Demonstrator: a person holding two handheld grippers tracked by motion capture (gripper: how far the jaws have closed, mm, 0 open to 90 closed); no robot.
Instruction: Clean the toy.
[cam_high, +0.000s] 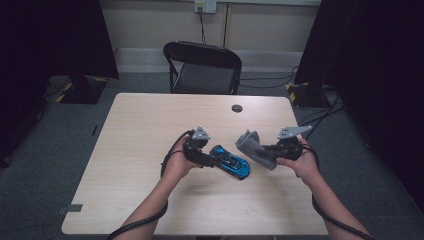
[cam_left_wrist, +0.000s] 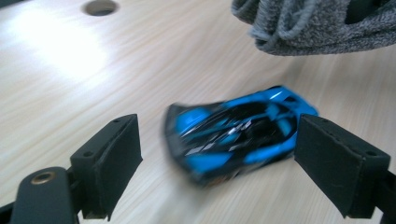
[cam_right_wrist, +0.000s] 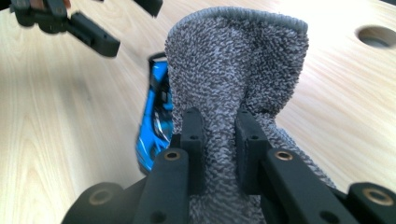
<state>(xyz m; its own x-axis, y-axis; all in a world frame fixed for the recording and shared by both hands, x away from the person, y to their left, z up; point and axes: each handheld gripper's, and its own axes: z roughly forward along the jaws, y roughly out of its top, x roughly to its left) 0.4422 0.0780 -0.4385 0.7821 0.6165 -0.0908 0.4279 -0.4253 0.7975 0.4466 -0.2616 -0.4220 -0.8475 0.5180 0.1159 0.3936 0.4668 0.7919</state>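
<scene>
Left claw (cam_high: 212, 159) sits left of centre on the counter (cam_high: 145, 120), held in the person's left hand (cam_high: 177, 164). Its jaws stand wide apart, released. In the left gripper view the left claw (cam_left_wrist: 217, 158) shows one black pad at each lower corner, and the blue toy car (cam_left_wrist: 236, 133) lies on the counter between them, nearer the right-hand pad and just short of touching it; the left-hand pad stands apart from the car. The car is blurred in that view. In the high view the blue toy car (cam_high: 231, 162) rests on the wood just beside the left claw's tips, its length running diagonally toward the lower right.

Immediately right of the car hangs the grey cloth (cam_high: 254, 147), raised off the counter. The cloth's lower edge is near the car's far end; whether they touch cannot be told. The right claw (cam_high: 267, 149) is clenched on this cloth, held in the person's right hand (cam_high: 301, 162). In the right gripper view the right claw (cam_right_wrist: 219, 140) pinches a narrow waist of the grey cloth (cam_right_wrist: 236, 60), which fans out above the pads and hides most of the blue toy car (cam_right_wrist: 154, 126) behind it.

A round cable hole (cam_high: 237, 108) lies at the far side of the counter.
</scene>
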